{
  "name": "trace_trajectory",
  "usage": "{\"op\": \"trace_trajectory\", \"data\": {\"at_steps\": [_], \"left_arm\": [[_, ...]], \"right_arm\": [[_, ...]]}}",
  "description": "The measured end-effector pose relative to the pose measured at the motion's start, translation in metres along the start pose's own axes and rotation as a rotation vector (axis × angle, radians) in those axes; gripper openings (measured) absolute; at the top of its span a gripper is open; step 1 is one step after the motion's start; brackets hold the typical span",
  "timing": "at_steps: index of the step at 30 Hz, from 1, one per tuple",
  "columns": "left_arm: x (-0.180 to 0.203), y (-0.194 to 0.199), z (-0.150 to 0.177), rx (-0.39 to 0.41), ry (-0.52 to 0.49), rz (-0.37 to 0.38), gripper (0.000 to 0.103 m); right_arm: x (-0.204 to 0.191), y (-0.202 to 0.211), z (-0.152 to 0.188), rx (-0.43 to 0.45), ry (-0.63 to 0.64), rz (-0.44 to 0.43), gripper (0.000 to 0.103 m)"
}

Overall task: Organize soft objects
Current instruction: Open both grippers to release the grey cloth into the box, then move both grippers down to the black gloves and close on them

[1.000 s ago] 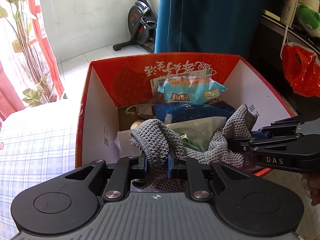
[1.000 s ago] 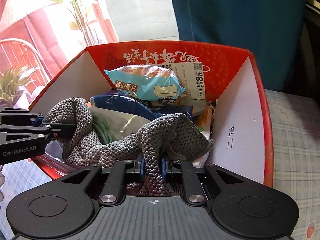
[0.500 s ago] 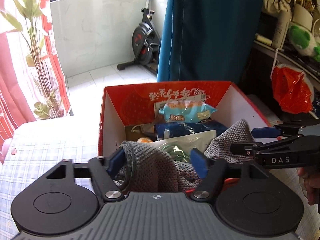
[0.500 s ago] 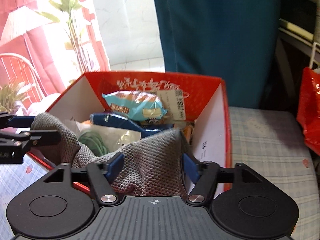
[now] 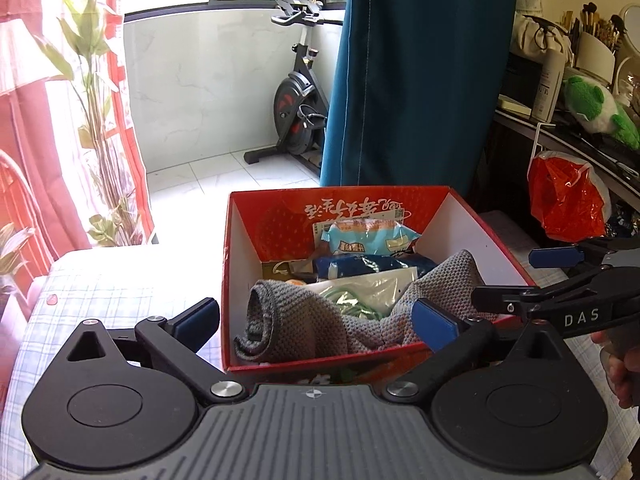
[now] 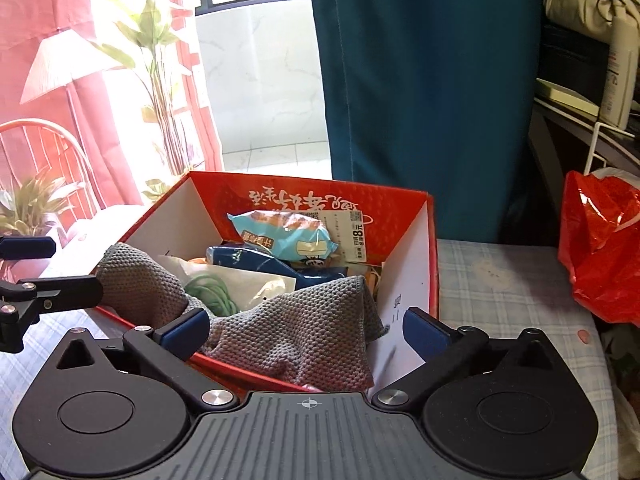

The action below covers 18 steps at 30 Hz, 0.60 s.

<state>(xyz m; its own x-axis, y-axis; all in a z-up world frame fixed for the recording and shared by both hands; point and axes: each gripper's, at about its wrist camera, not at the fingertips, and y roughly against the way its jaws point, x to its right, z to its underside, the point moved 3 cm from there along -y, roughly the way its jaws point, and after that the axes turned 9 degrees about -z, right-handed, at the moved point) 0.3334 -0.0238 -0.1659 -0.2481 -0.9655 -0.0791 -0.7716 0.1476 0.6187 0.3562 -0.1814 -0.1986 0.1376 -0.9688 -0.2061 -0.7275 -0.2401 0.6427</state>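
Cloth [image 5: 304,320] is being released into the box [image 5: 240,280]; both grippers, left [image 5: 316,324] and right [image 6: 308,332], are opening, seemingly clear of it; withdrawal is called for next.

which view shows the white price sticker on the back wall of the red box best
The right wrist view. There the price sticker stands clear beside the light blue snack bag on the red box wall, print legible. In the left wrist view the bag covers most of the sticker; only its top edge shows.
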Motion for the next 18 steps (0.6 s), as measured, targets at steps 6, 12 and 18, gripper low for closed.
{"op": "trace_trajectory", "data": {"at_steps": [6,12,18], "left_arm": [[-0.003,0.013,0.021,-0.001,0.010,-0.002,0.103],[-0.008,0.022,0.048,-0.020,0.019,0.003,0.103],[-0.014,0.014,0.065,-0.062,0.049,-0.004,0.103]], "right_arm": [[-0.011,0.015,0.014,0.036,0.023,-0.010,0.102],[-0.018,0.024,0.034,0.053,0.057,-0.009,0.102],[-0.014,0.026,0.047,0.072,0.020,-0.014,0.103]]}}
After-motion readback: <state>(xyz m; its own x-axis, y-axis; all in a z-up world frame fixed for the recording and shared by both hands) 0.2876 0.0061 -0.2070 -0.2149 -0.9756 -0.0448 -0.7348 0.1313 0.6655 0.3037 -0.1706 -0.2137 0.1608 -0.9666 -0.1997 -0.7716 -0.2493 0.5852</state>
